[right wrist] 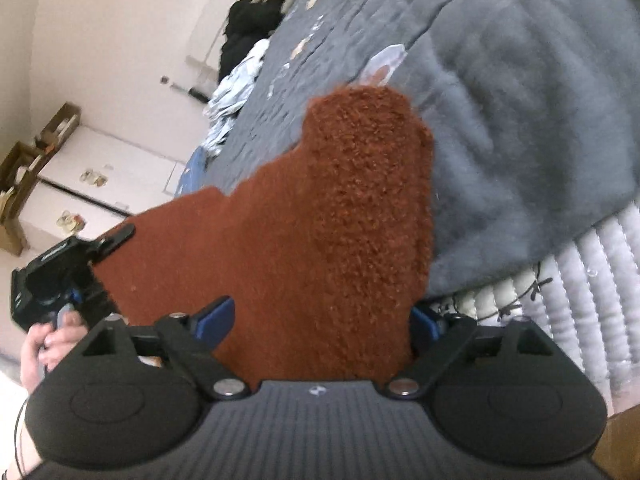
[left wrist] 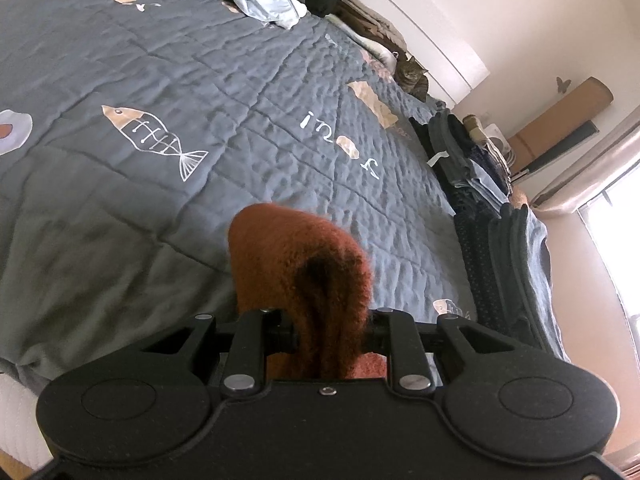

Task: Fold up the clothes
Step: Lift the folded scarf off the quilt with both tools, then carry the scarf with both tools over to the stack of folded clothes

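A fuzzy rust knit [left wrist: 304, 264] bunches up between the pinched-in jaws of the left gripper [left wrist: 328, 336], held above the grey quilt [left wrist: 200, 80] (puckered, stitched with fish skeletons). The right gripper [right wrist: 320, 328] grips the same knit [right wrist: 340, 216], its jaws spread around a thick fold; the blue pads [right wrist: 216, 316] flank the cloth. Folded dark clothes [left wrist: 480, 208] line the bed's far edge.

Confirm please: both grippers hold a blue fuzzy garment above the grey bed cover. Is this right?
Only the colour is wrong. The fuzzy garment is rust-brown, not blue, as the right wrist view shows. The left gripper and the right gripper do both hold it above the grey bed cover.
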`<action>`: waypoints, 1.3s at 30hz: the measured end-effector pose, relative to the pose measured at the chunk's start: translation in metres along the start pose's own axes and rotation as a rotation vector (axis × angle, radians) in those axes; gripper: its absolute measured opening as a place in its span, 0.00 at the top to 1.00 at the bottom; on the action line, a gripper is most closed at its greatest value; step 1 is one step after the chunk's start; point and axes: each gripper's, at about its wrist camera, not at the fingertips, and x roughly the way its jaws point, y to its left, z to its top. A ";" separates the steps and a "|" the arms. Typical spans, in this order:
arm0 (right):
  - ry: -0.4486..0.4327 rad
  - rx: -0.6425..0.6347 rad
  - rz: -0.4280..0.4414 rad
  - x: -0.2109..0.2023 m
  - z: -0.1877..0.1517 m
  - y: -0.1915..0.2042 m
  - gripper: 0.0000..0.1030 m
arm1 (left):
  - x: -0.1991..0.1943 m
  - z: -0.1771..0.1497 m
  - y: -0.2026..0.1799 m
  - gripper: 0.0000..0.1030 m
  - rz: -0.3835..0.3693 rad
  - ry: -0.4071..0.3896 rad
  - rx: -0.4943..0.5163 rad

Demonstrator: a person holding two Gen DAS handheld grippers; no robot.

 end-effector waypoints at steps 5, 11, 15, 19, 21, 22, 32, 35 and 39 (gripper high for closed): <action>0.036 0.061 -0.047 -0.001 -0.003 0.003 0.73 | -0.001 0.000 -0.002 0.78 0.000 0.004 0.007; -0.015 0.083 0.010 -0.018 0.000 0.021 0.77 | -0.006 0.000 -0.011 0.78 -0.016 0.001 0.029; -0.024 0.109 0.040 -0.038 0.007 0.031 0.78 | -0.014 0.001 -0.028 0.78 -0.033 -0.005 0.056; -0.059 0.089 0.095 -0.066 0.014 0.042 0.78 | -0.025 -0.003 -0.051 0.78 -0.081 -0.027 0.077; -0.085 0.077 0.116 -0.081 0.020 0.048 0.79 | -0.030 -0.006 -0.064 0.78 -0.105 -0.036 0.091; -0.098 0.072 0.125 -0.088 0.024 0.051 0.79 | -0.032 -0.007 -0.071 0.78 -0.116 -0.041 0.098; -0.231 0.001 0.140 -0.162 0.055 0.072 0.79 | -0.034 -0.009 -0.145 0.78 -0.202 -0.060 0.188; -0.275 -0.006 0.136 -0.183 0.061 0.072 0.79 | -0.027 -0.007 -0.169 0.78 -0.230 -0.052 0.224; -0.333 0.002 0.117 -0.206 0.070 0.071 0.79 | -0.014 -0.007 -0.202 0.78 -0.268 -0.035 0.272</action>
